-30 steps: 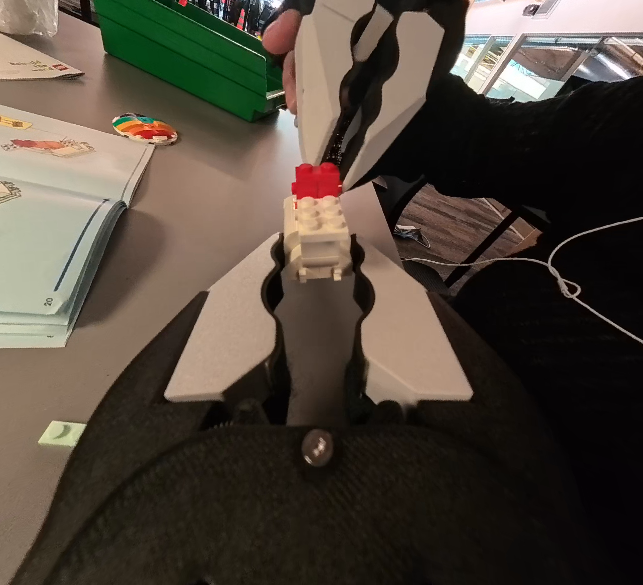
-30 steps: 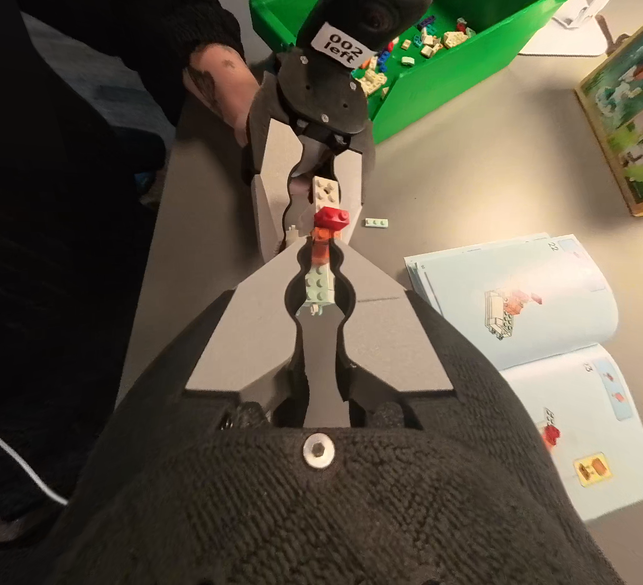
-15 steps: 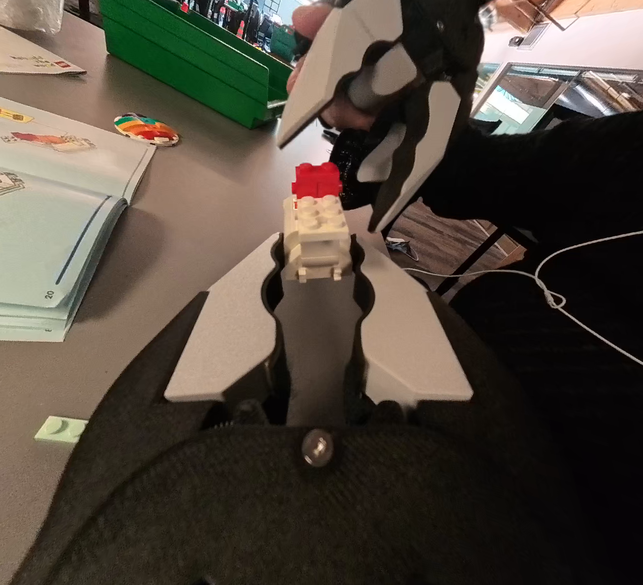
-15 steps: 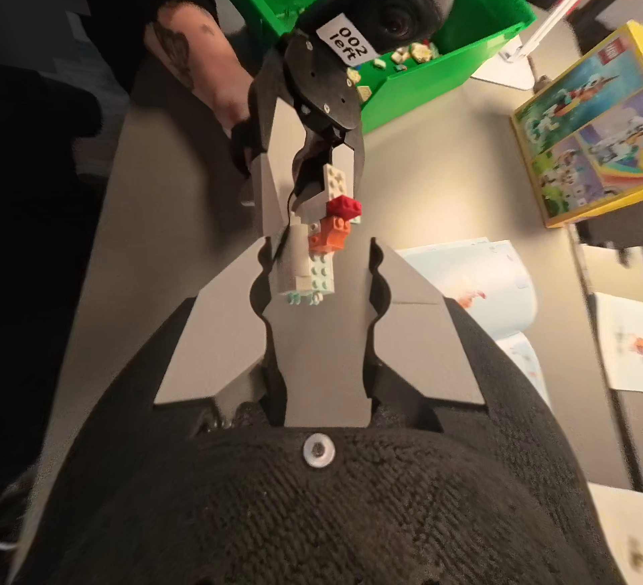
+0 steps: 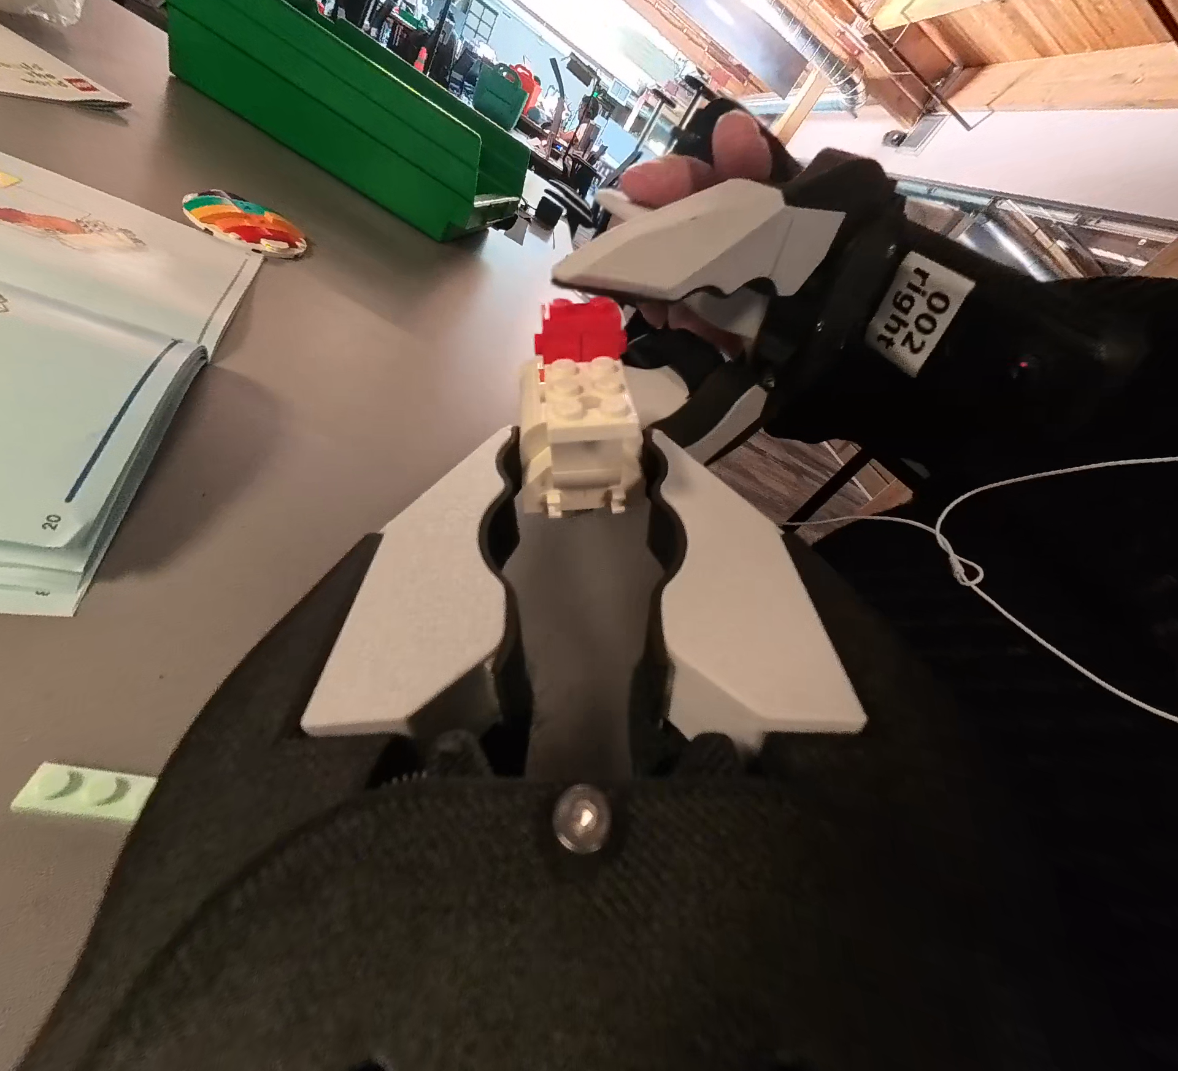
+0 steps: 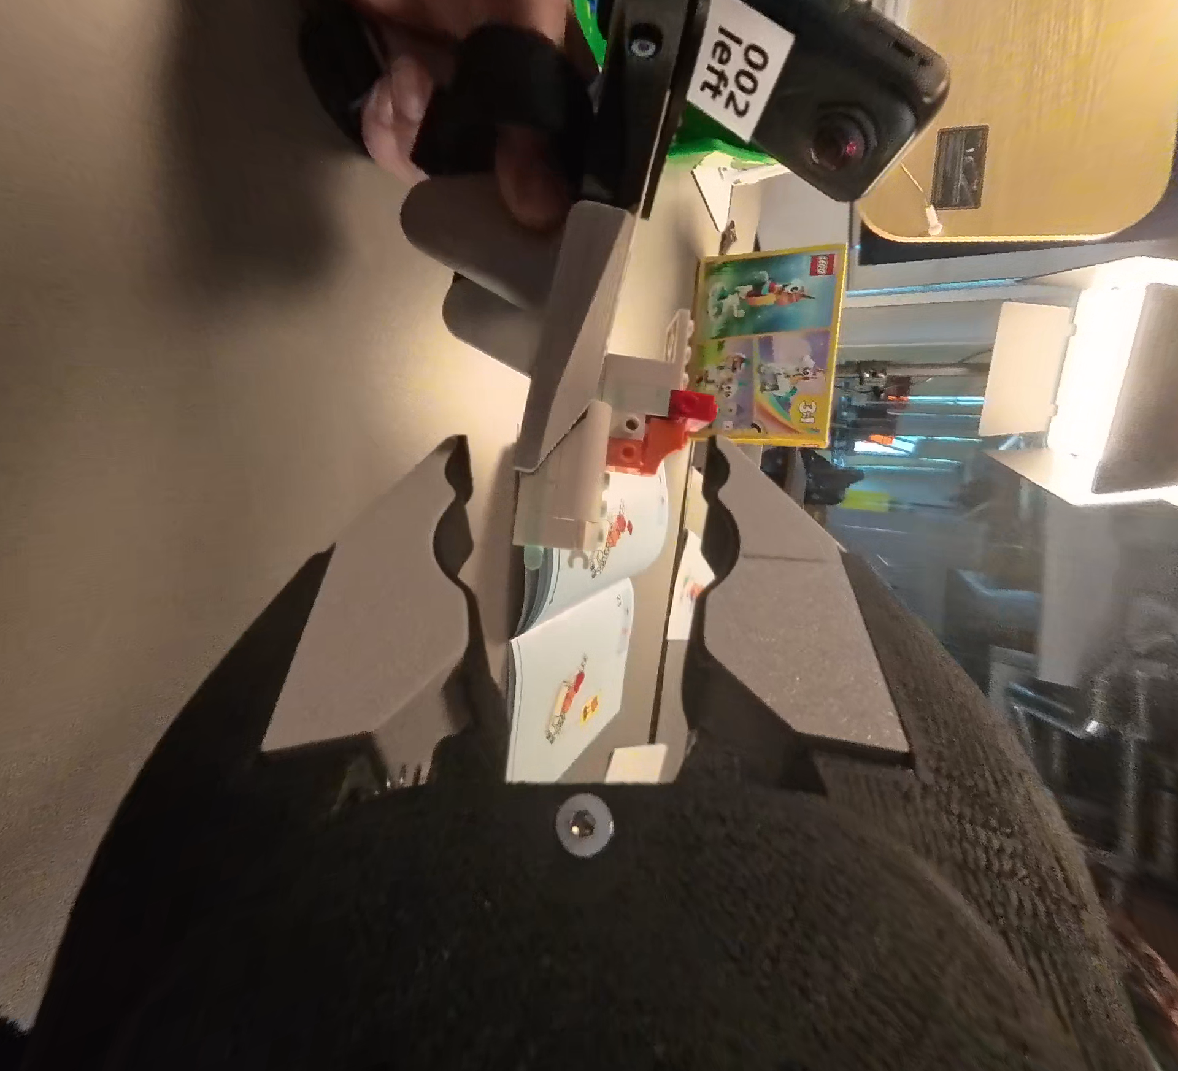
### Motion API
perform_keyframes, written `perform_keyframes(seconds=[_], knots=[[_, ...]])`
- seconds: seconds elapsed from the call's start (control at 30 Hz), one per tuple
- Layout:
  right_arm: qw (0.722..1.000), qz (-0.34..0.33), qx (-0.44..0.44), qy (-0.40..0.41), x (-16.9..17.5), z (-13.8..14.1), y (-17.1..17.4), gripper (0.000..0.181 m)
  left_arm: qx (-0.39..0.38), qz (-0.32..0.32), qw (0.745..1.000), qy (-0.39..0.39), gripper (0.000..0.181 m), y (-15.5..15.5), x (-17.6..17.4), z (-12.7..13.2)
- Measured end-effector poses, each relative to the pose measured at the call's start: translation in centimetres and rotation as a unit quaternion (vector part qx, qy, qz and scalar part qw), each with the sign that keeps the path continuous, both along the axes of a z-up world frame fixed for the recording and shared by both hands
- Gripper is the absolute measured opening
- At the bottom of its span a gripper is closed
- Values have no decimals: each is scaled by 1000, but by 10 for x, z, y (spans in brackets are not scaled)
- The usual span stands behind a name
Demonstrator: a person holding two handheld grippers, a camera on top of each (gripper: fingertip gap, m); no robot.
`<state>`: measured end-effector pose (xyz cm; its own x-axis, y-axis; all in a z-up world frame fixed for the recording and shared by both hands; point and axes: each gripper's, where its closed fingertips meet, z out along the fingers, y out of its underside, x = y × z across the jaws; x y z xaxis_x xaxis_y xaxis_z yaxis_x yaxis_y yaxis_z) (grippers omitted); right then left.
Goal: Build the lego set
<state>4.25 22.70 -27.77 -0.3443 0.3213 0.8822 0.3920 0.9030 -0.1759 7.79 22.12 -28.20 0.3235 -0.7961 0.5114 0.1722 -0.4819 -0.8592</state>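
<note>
My left gripper (image 5: 580, 441) is shut on a small lego assembly (image 5: 577, 428) of white bricks, held above the grey table (image 5: 357, 377). A red brick (image 5: 580, 333) sits on the assembly's far end. In the right wrist view the assembly (image 6: 567, 499) shows white bricks, an orange part (image 6: 644, 448) and the red brick (image 6: 691, 403). My right gripper (image 6: 586, 448) is open, its jaws standing wide on either side of the assembly without touching it. In the left wrist view it (image 5: 612, 352) comes in from the right, turned on its side.
A green bin (image 5: 331, 103) stands at the back of the table. An open instruction booklet (image 5: 95, 339) lies at the left, a round rainbow piece (image 5: 242, 215) beyond it. A pale green plate (image 5: 83, 792) lies near me. A yellow lego box (image 6: 771, 339) stands farther off. Only a small space, under 4 cm, lies between the two pairs of fingers. The pale green plate (image 5: 83, 792) is about 12 cm from both grippers' fingertips.
My right gripper has opened, let go of the assembly's red end and rolled onto its side. My left gripper has kept its hold on the assembly.
</note>
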Motion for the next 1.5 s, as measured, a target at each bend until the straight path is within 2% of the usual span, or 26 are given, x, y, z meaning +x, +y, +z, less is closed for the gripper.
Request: perform_keyframes(seconds=[0.13,0.27,0.6,0.73,1.07,1.27,1.5], knots=[[1000,-3,12,5,-2,1,1,57,-4,-4,1000,-2,36,-1,1,0],[999,-10,37,5,-3,0,3,50,-18,-5,1000,6,35,0,3,-4],[998,-3,63,-3,1,-9,1,48,-41,-14,998,34,35,-2,6,-15],[999,-5,44,-6,2,-10,0,48,-45,-18,998,33,35,-3,7,-15],[998,-22,-37,43,1,1,4,48,-5,12,1000,-4,37,2,-1,3],[997,-26,-37,66,4,9,6,48,-9,15,997,-75,35,5,-13,17],[997,-23,-30,60,3,3,4,48,23,38,998,-47,23,5,-11,18]])
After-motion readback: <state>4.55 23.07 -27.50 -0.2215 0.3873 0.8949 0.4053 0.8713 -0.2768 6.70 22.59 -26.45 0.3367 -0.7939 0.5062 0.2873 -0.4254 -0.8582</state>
